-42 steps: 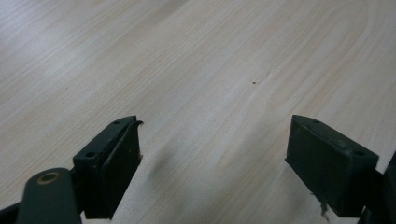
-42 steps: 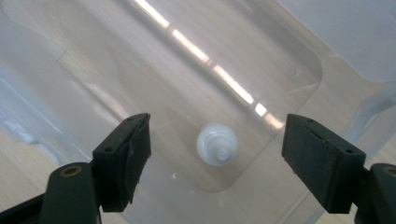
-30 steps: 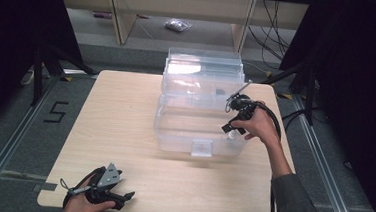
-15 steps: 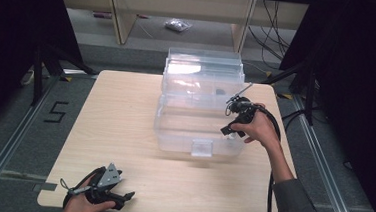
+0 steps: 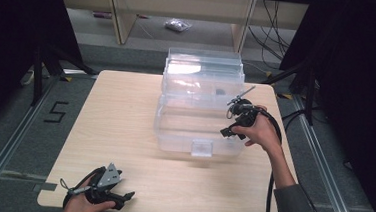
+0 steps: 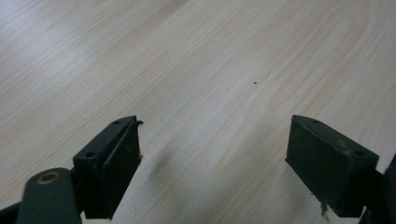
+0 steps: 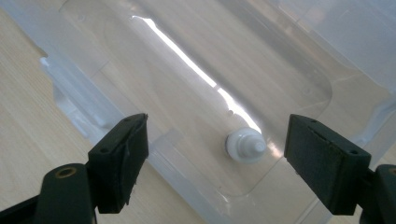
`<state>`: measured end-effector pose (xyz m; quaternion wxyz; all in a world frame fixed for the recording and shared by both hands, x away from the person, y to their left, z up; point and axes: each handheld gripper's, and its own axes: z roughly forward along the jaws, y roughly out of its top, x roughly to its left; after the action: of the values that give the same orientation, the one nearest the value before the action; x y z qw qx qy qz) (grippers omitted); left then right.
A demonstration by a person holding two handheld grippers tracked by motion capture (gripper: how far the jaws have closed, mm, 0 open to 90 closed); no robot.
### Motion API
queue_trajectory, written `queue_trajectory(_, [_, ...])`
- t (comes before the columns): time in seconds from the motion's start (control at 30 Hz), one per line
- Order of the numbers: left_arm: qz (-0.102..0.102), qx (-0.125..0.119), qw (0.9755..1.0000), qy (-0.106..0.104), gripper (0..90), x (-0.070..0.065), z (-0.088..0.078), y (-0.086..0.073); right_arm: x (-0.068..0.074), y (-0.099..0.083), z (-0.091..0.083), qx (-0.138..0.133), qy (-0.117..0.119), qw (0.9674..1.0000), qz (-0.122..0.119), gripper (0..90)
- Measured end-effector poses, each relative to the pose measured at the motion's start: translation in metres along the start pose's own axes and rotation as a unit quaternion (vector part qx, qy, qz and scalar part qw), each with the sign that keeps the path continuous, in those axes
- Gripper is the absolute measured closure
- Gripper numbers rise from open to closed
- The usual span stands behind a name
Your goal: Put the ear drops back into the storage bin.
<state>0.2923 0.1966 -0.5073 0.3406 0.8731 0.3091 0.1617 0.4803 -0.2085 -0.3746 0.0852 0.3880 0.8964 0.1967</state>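
A small white plastic piece (image 7: 245, 145), round with a short stub on top, like a cap or nozzle, lies on the floor of the clear plastic storage box (image 5: 174, 135). The box stands open on the far half of the wooden worktop (image 5: 121, 106), its lid raised at the back. The right tongs (image 5: 235, 120) are held over the box's right end with the jaws wide apart and nothing between them. The left tongs (image 5: 125, 198) rest at the worktop's near edge, likewise open and empty.

The piece is judged light, rigid and smooth, and may roll or slip on the glossy floor; a hold across its round body, squarely from above, seems safest.

In the right gripper view the piece is seen lying between the pads (image 7: 125, 158); in the high view it is lost in glare. In the left gripper view, bare wood is seen.
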Motion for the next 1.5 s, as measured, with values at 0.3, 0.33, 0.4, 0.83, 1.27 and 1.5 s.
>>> queue_trajectory(0.3, [0.006,0.000,1.0000,0.000,17.1,0.001,0.000,0.000,0.004,-0.009,-0.009,-0.008,-0.003,1.0000,0.005,22.1])
queue_trajectory(0.33, [0.006,0.000,1.0000,0.000,17.2,0.001,0.000,0.000,0.003,-0.010,-0.009,-0.018,-0.005,0.9998,-0.010,22.1])
queue_trajectory(0.4, [-0.001,0.000,1.0000,0.001,17.2,0.000,0.000,0.000,0.008,-0.012,-0.012,-0.018,-0.001,0.9998,0.000,22.1])
queue_trajectory(0.83, [0.000,0.000,1.0000,0.001,17.1,0.000,0.000,0.000,0.022,-0.026,-0.019,-0.045,0.003,0.9986,-0.026,21.7])
queue_trajectory(1.27, [0.000,0.000,1.0000,0.001,17.2,0.000,0.000,0.000,0.042,-0.044,-0.020,-0.076,0.016,0.9963,-0.037,20.8])
queue_trajectory(1.5, [0.006,-0.005,1.0000,-0.003,17.1,0.000,-0.001,0.001,0.045,-0.050,-0.024,-0.078,0.021,0.9963,-0.032,20.0])
